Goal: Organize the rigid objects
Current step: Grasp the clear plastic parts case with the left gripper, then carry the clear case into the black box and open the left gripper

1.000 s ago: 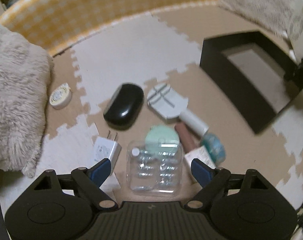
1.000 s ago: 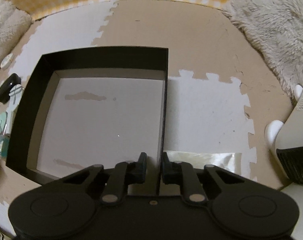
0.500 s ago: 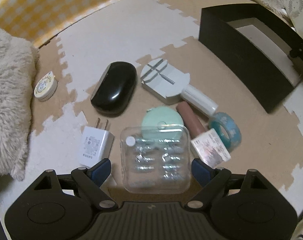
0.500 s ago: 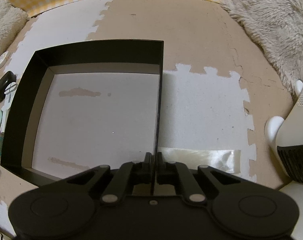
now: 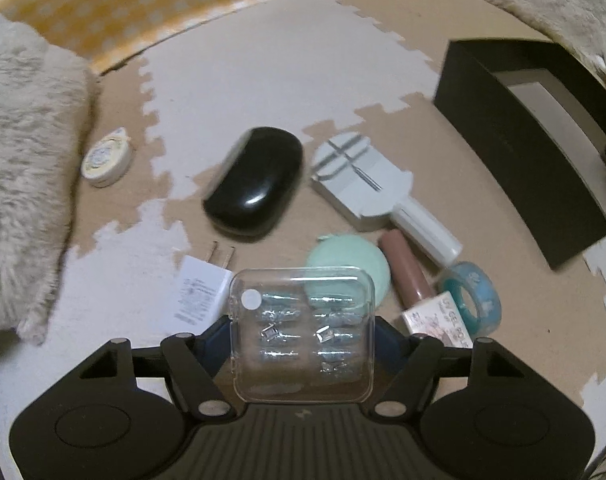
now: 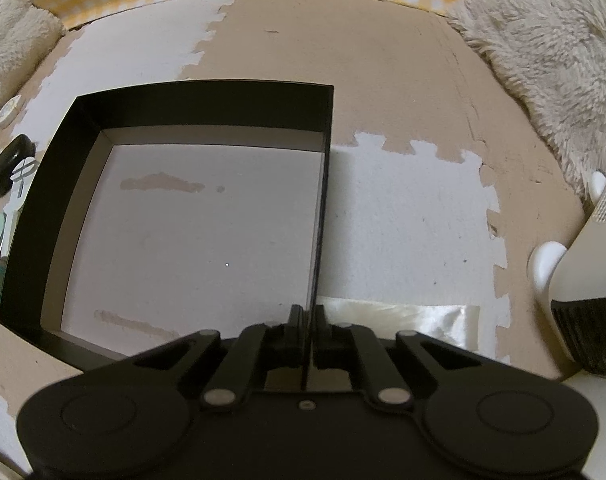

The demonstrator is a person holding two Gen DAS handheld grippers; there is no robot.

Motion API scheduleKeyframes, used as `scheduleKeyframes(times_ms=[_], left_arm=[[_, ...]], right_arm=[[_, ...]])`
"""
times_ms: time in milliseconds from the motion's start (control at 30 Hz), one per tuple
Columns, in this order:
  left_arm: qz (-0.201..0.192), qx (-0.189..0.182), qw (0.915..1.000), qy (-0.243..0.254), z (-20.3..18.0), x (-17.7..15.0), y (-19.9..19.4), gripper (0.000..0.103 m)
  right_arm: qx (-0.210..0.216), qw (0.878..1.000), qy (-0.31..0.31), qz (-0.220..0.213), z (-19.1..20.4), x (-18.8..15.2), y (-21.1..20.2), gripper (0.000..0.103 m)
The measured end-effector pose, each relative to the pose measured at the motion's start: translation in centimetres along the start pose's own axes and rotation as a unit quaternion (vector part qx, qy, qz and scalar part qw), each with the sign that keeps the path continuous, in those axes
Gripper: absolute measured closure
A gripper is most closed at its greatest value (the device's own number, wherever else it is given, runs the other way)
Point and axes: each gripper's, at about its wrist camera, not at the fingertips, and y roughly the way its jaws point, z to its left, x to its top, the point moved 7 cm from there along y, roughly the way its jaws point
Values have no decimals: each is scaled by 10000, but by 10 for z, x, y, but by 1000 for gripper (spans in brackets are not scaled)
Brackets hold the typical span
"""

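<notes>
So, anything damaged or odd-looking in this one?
Yes: the foam mat is worn, its white top peeled to tan in ragged patches, with a tape strip stuck on beside the black box. The box floor is scuffed too. The items themselves look intact.

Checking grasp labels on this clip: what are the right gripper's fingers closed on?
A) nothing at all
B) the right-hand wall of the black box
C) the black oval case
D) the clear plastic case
B: in the right wrist view the right gripper has its fingers shut on the thin right-hand wall of the black box, one inside and one outside.
</notes>
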Motion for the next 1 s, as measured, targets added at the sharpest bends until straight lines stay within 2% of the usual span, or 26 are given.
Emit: scheduleKeyframes(times_ms=[267, 433, 600, 700, 1000], left_arm=[[-318, -37, 9962, -811, 13, 8, -25, 30], [-689, -38, 9881, -1378, 11, 18, -45, 30], [-987, -435, 9775, -1812, -10, 27, -62, 30], [-1071, -846, 9680, -2107, -28, 32, -69, 30], [-1369, -1395, 9584, -2081, -94, 58, -79, 30]], right_arm=[[100, 9997, 181, -100, -4, 2, -7, 99], [230, 9983, 396, -364, -9, 8, -20, 99], [324, 9967, 560, -500, -14, 11, -27, 99], [262, 9969, 533, -510, -13, 11, -26, 100], [260, 9968, 540, -522, -14, 11, -27, 100]])
